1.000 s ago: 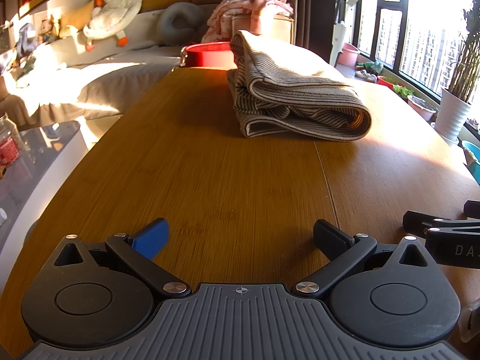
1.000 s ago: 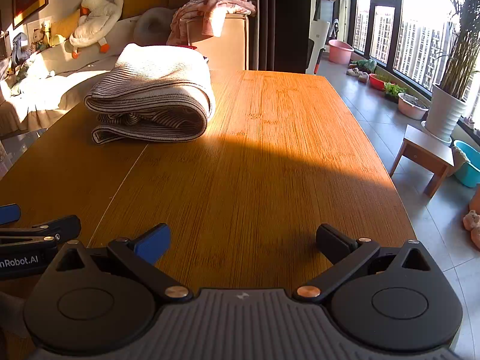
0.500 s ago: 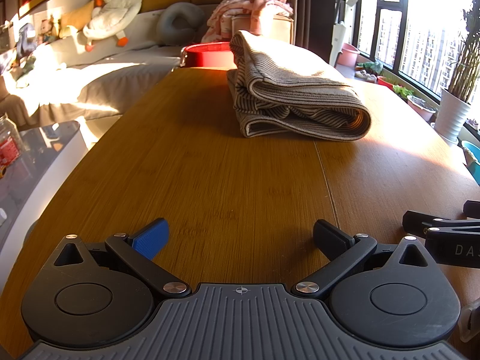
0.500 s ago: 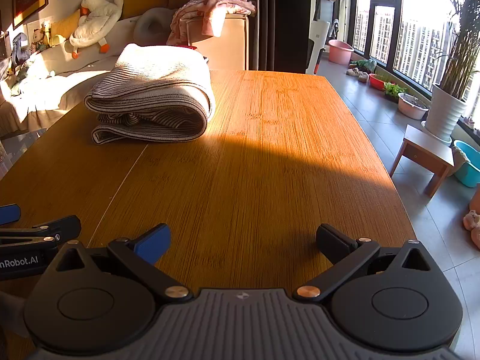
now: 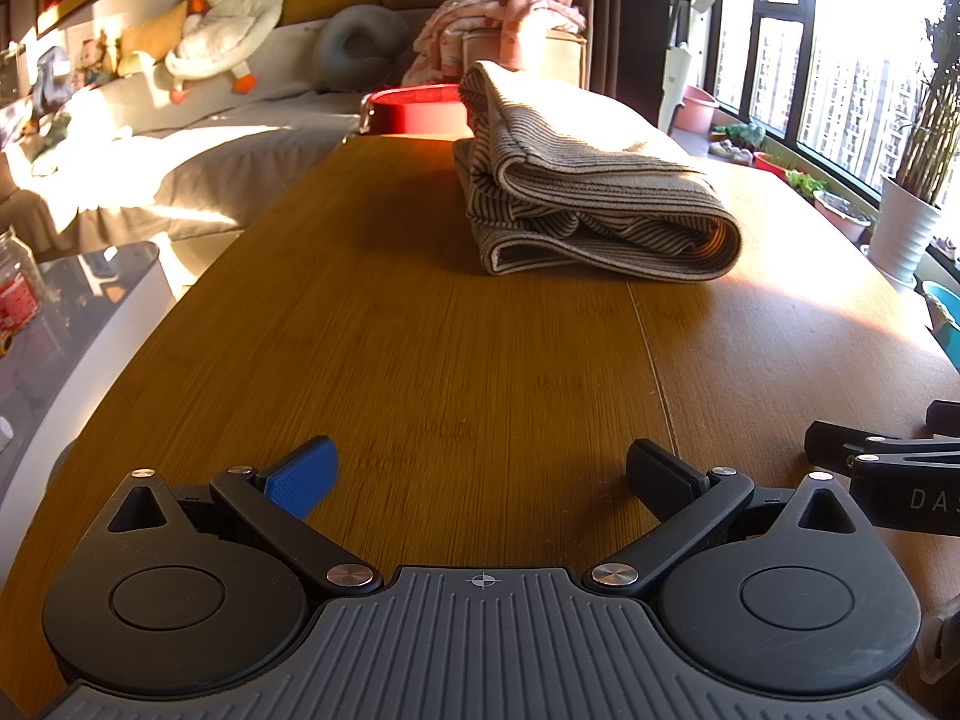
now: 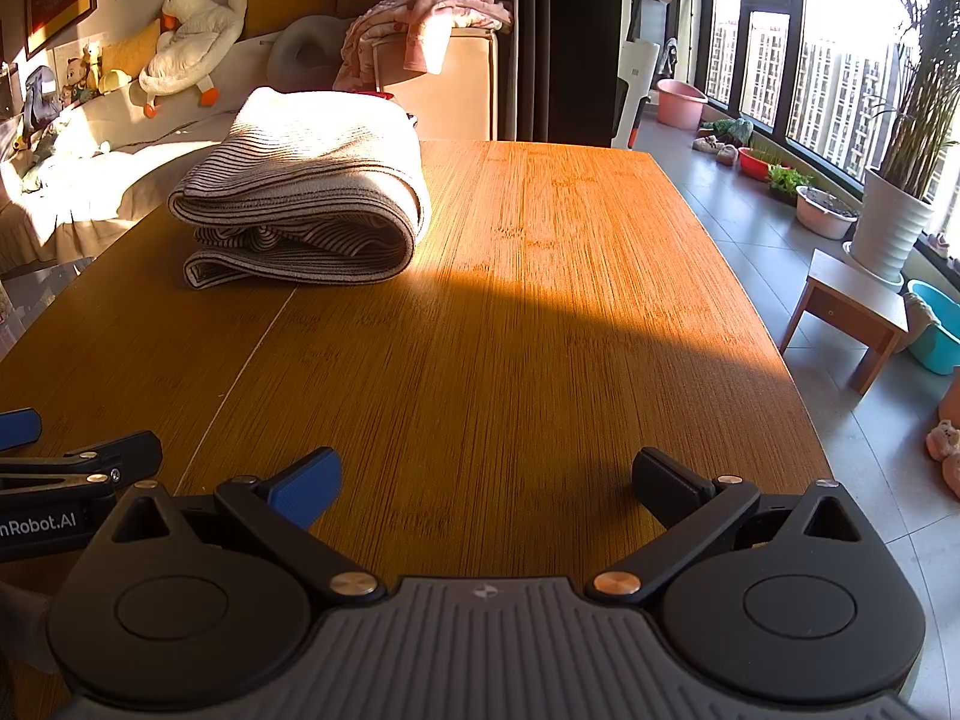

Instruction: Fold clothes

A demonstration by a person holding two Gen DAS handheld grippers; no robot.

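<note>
A folded beige garment with thin dark stripes [image 5: 591, 204] lies on the far part of the long wooden table [image 5: 456, 360], well apart from both tools. The left gripper [image 5: 480, 471] and right gripper [image 6: 487, 474] hover over the near edge, each with fingers spread wide and holding nothing.

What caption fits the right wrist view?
Open right gripper hovers over the wooden table, far from the folded striped garment; the left gripper sits alongside.
</note>
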